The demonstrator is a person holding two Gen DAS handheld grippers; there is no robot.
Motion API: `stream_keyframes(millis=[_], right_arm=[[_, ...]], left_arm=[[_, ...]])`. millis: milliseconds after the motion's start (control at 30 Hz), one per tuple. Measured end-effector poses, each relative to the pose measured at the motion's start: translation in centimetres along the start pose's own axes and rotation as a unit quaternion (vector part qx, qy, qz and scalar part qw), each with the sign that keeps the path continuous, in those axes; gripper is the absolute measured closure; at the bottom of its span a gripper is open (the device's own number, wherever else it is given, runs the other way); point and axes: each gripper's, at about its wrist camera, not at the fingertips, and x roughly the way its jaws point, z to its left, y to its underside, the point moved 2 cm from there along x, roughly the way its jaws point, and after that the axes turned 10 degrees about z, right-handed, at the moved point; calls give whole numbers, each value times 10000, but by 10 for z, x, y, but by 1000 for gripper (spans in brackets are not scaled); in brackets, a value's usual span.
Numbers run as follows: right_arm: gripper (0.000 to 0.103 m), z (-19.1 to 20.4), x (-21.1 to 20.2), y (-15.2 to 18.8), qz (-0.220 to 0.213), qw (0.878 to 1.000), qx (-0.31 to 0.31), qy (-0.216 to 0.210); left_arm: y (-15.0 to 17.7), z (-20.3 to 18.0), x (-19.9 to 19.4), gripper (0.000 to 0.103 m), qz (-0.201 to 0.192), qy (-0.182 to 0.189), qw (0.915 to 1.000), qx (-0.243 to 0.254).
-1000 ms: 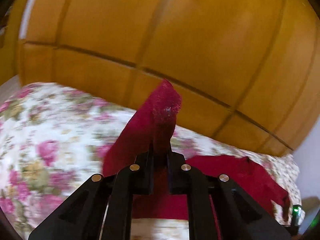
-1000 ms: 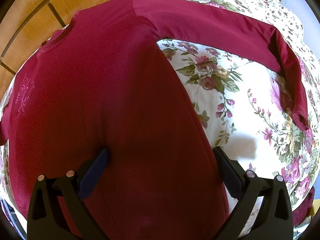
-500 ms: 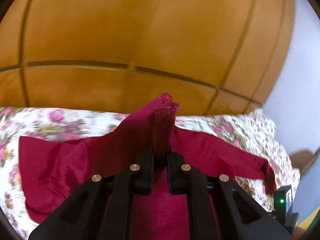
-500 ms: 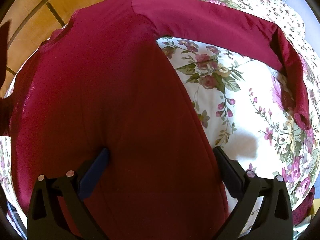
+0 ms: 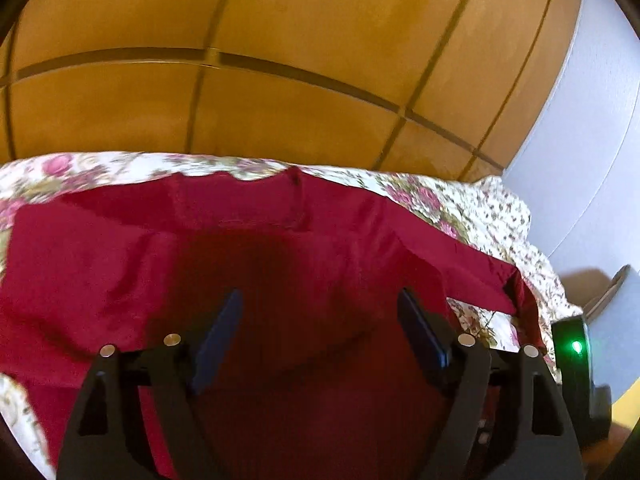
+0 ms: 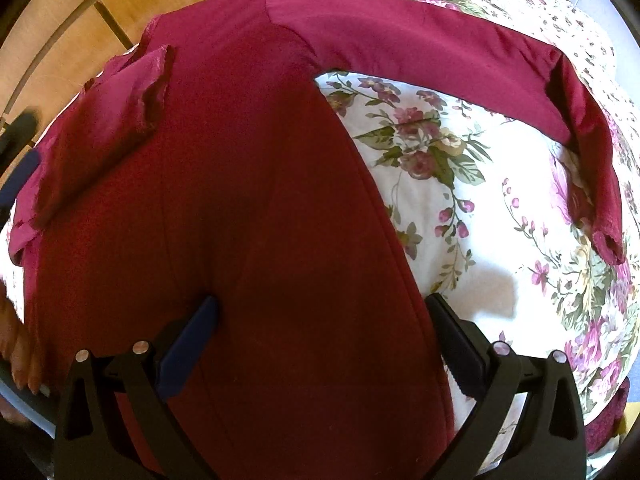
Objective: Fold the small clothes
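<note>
A dark red long-sleeved top (image 6: 256, 208) lies spread on a floral bedspread (image 6: 500, 240). Its left sleeve (image 6: 100, 132) lies folded over the body; its right sleeve (image 6: 440, 40) stretches out to the right, cuff bent down. My right gripper (image 6: 320, 320) is open and empty, hovering over the lower body of the top. My left gripper (image 5: 320, 312) is open and empty above the top (image 5: 280, 260), its fingers apart over the cloth. The left gripper's finger shows at the left edge of the right wrist view (image 6: 20, 168).
A wooden panelled headboard (image 5: 300, 80) rises behind the bed. A pale wall (image 5: 592, 140) stands to the right. A black device with a green light (image 5: 576, 348) sits at the right edge. The bedspread shows bare to the right of the top.
My left gripper carried the left sleeve over the body, then opened and let it go; the sleeve now lies folded on the top. The right gripper stayed open and still.
</note>
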Motion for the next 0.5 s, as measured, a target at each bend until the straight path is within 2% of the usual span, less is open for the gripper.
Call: stream_keyframes(millis=[100,200,300,367,433,500], right_arm=[[2,1,0,-1,31,10000,5,5],[2,2,-1,-2,93,10000,25,15],[2,4,-10,-6,115,9999,115,49],[2,7,-24,-9,-229,9996,137,-9],[2,13,-39,-15,-660,9977,92,-126],[2,20,-48,-21,-1007,9944,88,-320]], left_arm=[[10,34,-28,24,-473,-551,9970,-275],[16,79,-56,24,-962,-1266,9839,-819],[26,124,-69,24,-1149,-1696,9688,-1395],[36,148,-65,24,-1065,-1765,9625,-1765],[43,168,-55,24,-807,-1592,9573,-2276],[50,188,-48,24,-591,-1455,9480,-2768]])
